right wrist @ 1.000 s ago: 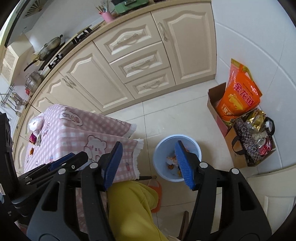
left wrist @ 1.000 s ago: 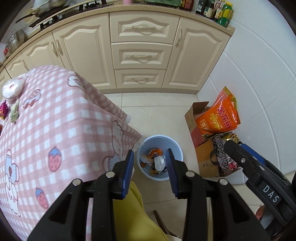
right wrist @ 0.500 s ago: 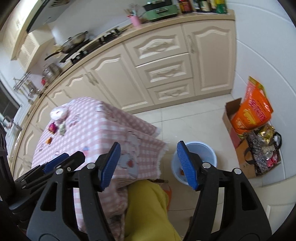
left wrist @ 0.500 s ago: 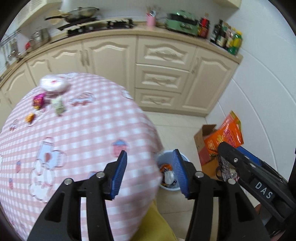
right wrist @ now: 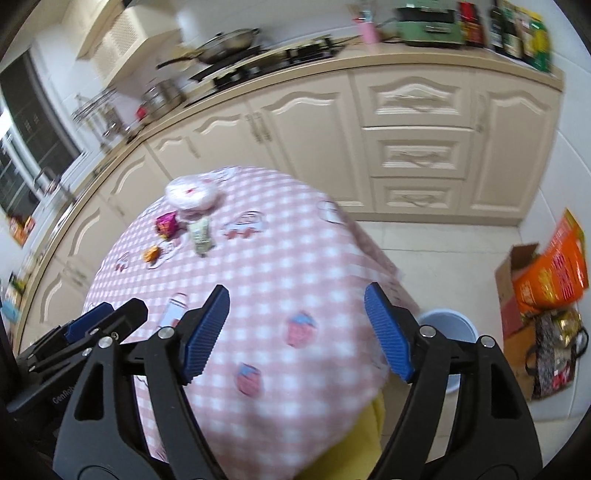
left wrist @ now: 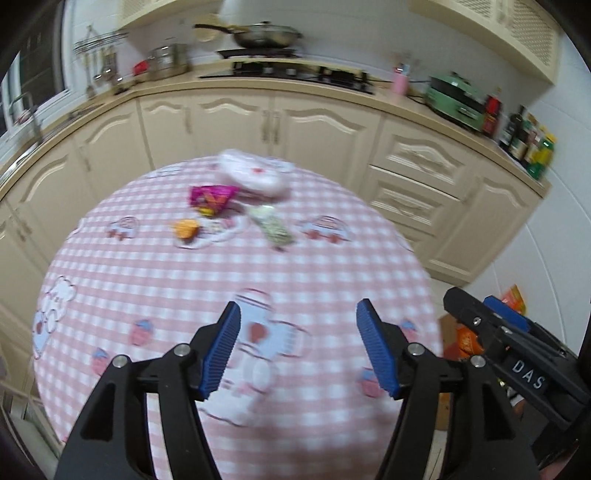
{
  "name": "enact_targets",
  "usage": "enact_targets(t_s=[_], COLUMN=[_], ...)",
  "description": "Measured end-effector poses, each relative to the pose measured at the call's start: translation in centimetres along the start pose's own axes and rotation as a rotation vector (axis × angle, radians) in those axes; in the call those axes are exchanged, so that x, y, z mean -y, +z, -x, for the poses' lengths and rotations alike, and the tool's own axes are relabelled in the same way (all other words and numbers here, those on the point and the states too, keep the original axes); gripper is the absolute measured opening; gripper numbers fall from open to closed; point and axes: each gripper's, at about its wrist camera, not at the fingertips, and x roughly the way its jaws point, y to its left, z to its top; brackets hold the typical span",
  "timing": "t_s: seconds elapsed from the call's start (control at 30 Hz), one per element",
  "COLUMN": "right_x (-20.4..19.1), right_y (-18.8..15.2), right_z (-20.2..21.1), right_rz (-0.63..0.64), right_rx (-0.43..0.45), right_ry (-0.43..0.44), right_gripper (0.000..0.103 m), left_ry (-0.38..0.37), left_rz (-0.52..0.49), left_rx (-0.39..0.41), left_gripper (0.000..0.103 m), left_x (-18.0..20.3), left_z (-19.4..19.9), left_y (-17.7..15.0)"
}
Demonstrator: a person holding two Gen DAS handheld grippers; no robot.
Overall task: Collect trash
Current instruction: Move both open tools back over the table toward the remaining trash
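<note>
Cream kitchen cabinets ring my pink checked-cloth counter. Left to right on it: orange crumpled scrap, magenta foil wrapper, pale green packet, white bundled bag. My left gripper and right gripper are both empty, jaws opening. The blue plastic bin sits on the floor, far right. Risk, I'd say: rushing in blurred, I nudge the light wrappers off the edge.

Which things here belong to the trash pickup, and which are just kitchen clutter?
Part of the job:
- magenta wrapper
- orange wrapper
- pale green packet
- white crumpled bag
- blue trash bin
- left tongs and right tongs, both empty, jaws opening

Just lying about:
- wok
- green appliance
- orange bag
- cardboard box
</note>
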Motion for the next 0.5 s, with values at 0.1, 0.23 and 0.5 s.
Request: enact_targets(t_s=[0.1,0.23,0.5], right_x=[-2.6,-5.6,-10.6], right_y=[1.1,2.4,3.9], right_z=[-1.9,-5.0,-12.3], right_rz=[0.061,0.135,0.281], right_rx=[-0.020,-0.058,-0.139], right_ry=[0.015,0.030,0.023], right_gripper=[0.077,0.077,0.077], left_ry=[0.005,0.010,0.064], left_rz=[0.030,0.086,0.136], left_rx=[-0.016,-0.038,-0.087], left_gripper=[0.065,0.065,0.065], left_x=[-2.4,-5.9,-10.8], left_z=[-0.8,-2.2,-6.2], left_y=[1.0,2.6,5.0])
